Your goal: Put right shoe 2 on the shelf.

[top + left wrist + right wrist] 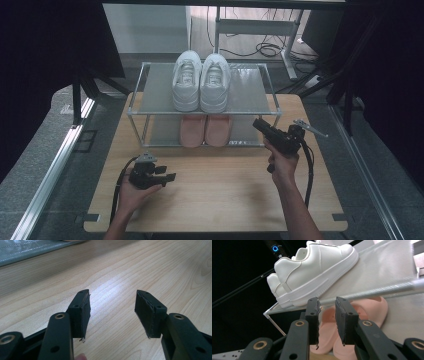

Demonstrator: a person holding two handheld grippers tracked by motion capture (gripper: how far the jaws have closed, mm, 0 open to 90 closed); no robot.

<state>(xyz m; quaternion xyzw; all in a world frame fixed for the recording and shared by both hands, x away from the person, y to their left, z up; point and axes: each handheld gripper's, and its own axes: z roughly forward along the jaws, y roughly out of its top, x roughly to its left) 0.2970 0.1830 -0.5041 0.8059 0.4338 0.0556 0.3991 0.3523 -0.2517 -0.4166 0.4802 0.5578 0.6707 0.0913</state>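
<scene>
A pair of white sneakers [201, 82] stands on the top shelf of a small metal rack [250, 92], toes toward me. Below it, on the bottom shelf, lies a pair of pink slippers [205, 131]. My right gripper [257, 123] is held in the air at the rack's front right corner and points at the shoes. In the right gripper view the jaws [327, 302] stand a little apart with nothing between them, and behind them are the white sneakers [317, 267] and pink slippers [372, 307]. My left gripper [170, 175] rests low over the wooden table, open and empty [113, 296].
The rack stands at the far half of the wooden table [225, 190]. Bare wood lies between the rack and both hands. Dark curtains flank the table, and cables and a desk frame [260, 30] lie on the floor behind it.
</scene>
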